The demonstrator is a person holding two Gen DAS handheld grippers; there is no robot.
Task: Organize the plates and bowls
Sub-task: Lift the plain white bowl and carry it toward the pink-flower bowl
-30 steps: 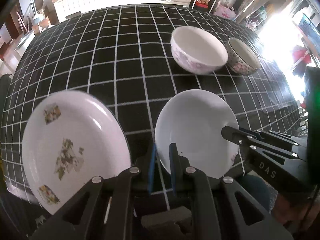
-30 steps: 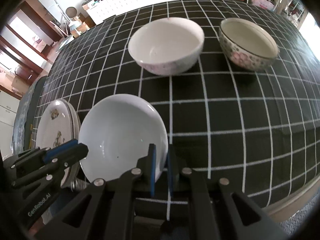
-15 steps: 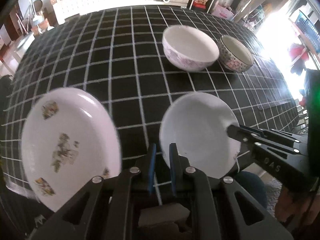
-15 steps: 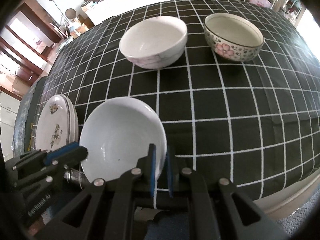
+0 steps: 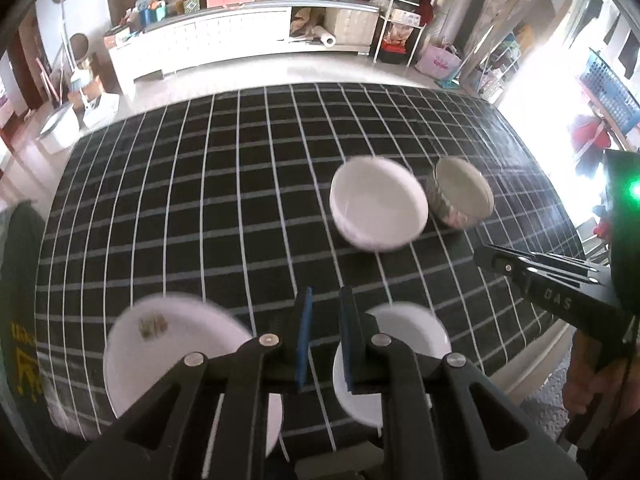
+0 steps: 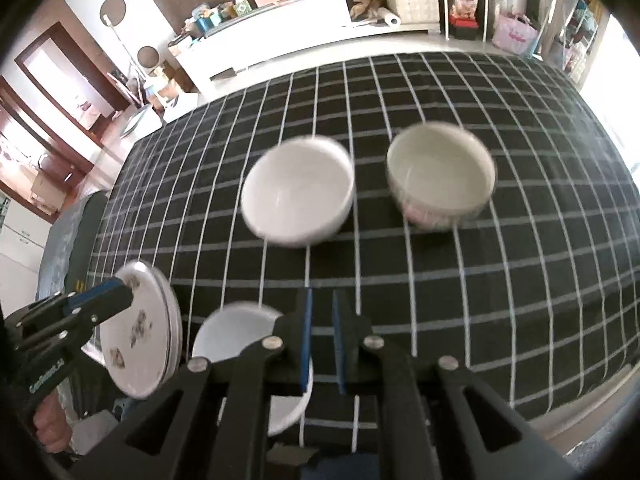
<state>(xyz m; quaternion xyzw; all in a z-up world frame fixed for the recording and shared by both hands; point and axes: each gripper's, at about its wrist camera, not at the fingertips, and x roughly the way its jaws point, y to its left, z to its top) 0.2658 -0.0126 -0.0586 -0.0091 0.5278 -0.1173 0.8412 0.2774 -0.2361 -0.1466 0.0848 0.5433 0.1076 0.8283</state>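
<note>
A white plate with flower decals (image 5: pixel 160 356) lies at the near left of the black checked table; in the right wrist view it (image 6: pixel 136 344) tops a small stack. A plain white shallow bowl (image 5: pixel 404 344) sits next to it near the front edge and also shows in the right wrist view (image 6: pixel 236 336). Farther back stand a white bowl (image 5: pixel 378 204) (image 6: pixel 298 192) and a flower-patterned bowl (image 5: pixel 460 194) (image 6: pixel 440 174). My left gripper (image 5: pixel 324 340) and right gripper (image 6: pixel 320 340) hover above the front edge, jaws nearly closed with a narrow gap and nothing between them.
The checked tablecloth (image 5: pixel 200 200) covers the table, and its front edge is right below both grippers. A white cabinet (image 5: pixel 224 40) with clutter and shelves stands across the room. Bright window glare fills the right side.
Both grippers have pulled back and risen from the table. The right gripper let go of the shallow bowl's rim. The bowl now rests beside the plate stack.
</note>
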